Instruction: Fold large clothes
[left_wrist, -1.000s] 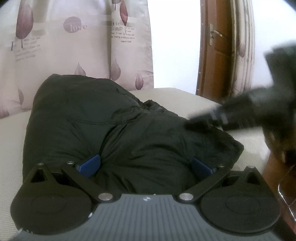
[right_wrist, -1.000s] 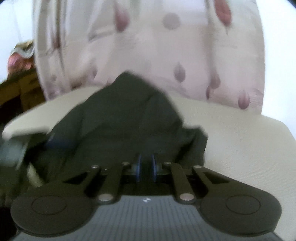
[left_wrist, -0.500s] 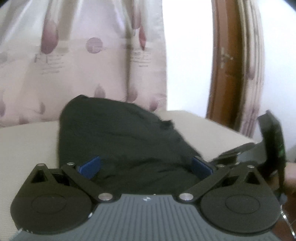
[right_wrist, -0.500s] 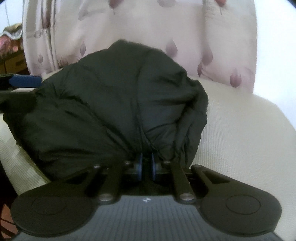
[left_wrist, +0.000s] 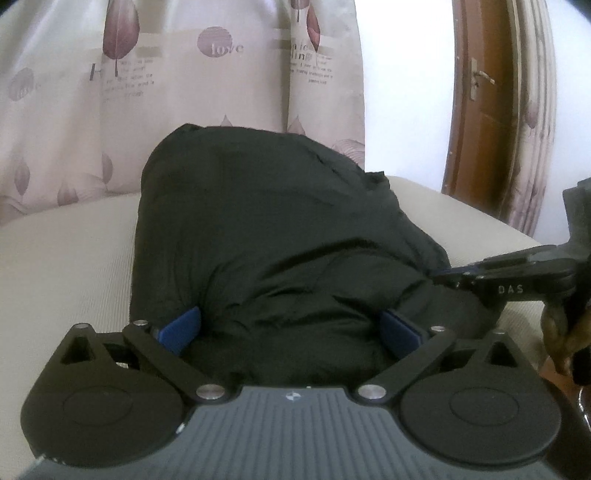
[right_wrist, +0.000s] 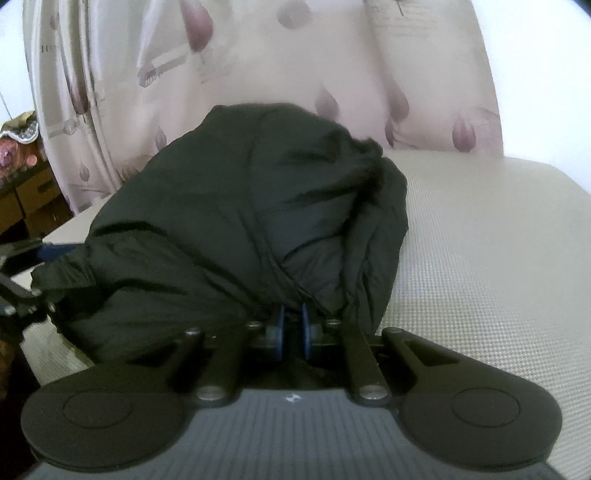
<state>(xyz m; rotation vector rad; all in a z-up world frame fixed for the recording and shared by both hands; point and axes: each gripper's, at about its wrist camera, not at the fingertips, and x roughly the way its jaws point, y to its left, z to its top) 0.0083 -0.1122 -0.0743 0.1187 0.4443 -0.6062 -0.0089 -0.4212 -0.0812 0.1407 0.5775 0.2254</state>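
Right claw (right_wrist: 291, 328): blue pads nearly together, pinching a gathered fold of the bulky black padded jacket (right_wrist: 251, 206) at its near edge. Fabric runs straight out from between the pads. Left claw (left_wrist: 290, 330): jaws spread wide, jacket bulging into the gap between the blue pads (left_wrist: 179, 328), but I see no squeeze, so not gripping (pads may brush the cloth, can't tell).

Jacket is bunched in a rounded heap on the cream woven-textured desk (right_wrist: 480, 240), near the front edge. Right of the jacket the desk is bare weave; behind the jacket hangs a pale curtain with mauve leaf print (left_wrist: 166, 92). In the left wrist view the right claw comes in at the jacket's right edge, with a brown wooden door (left_wrist: 480, 110) further off on that side.

Step, my read: mid-fold, right side has its grip on the hem, left is lining up its own. Next move needs the left claw to close on a matching edge, then both carry together so the heap spreads flat instead of dragging.
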